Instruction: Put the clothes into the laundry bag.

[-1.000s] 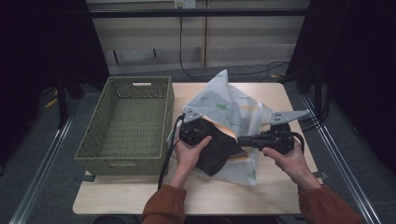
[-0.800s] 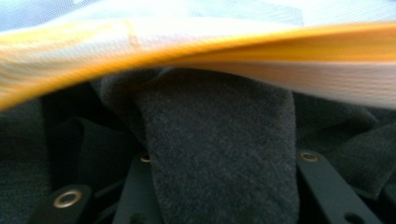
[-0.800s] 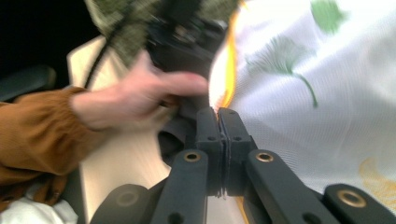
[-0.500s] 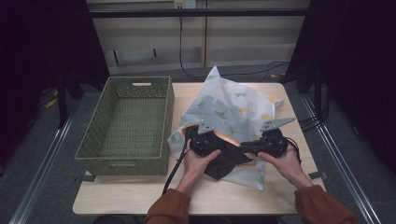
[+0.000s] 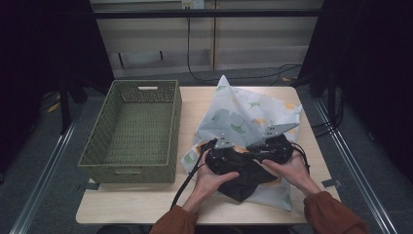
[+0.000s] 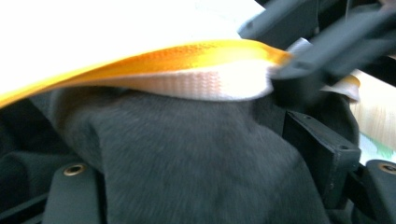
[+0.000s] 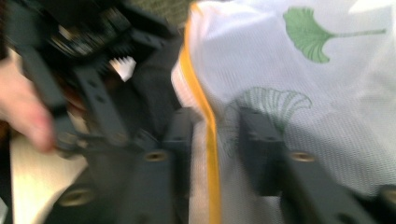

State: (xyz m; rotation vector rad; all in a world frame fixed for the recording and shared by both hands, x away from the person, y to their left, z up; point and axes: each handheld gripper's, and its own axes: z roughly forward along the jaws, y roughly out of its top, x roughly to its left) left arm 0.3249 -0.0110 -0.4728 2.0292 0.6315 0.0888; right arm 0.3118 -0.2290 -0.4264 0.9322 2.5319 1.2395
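Observation:
A white mesh bag [image 5: 243, 112] with green leaf prints and a yellow-trimmed rim lies on the right half of the table. A dark garment [image 5: 241, 183] sticks out of its near opening. My left gripper [image 5: 233, 158] is at that opening; in the left gripper view its jaws [image 6: 187, 149] stand wide around a thick fold of the dark garment [image 6: 187, 177]. My right gripper [image 5: 267, 152] is just to its right. In the right gripper view, the right gripper [image 7: 217, 126] pinches the bag's yellow-trimmed rim [image 7: 205, 107] between its jaws. The two grippers nearly touch.
A green woven basket [image 5: 131, 126] stands on the left half of the wooden table [image 5: 146, 204], close beside the bag. Cables run across the floor behind the table's far edge. The bag reaches almost to the table's right edge.
Both hands have drawn toward the near edge and closer together. The left gripper went right with the dark garment, and the bag's upper part has settled lower and spread out.

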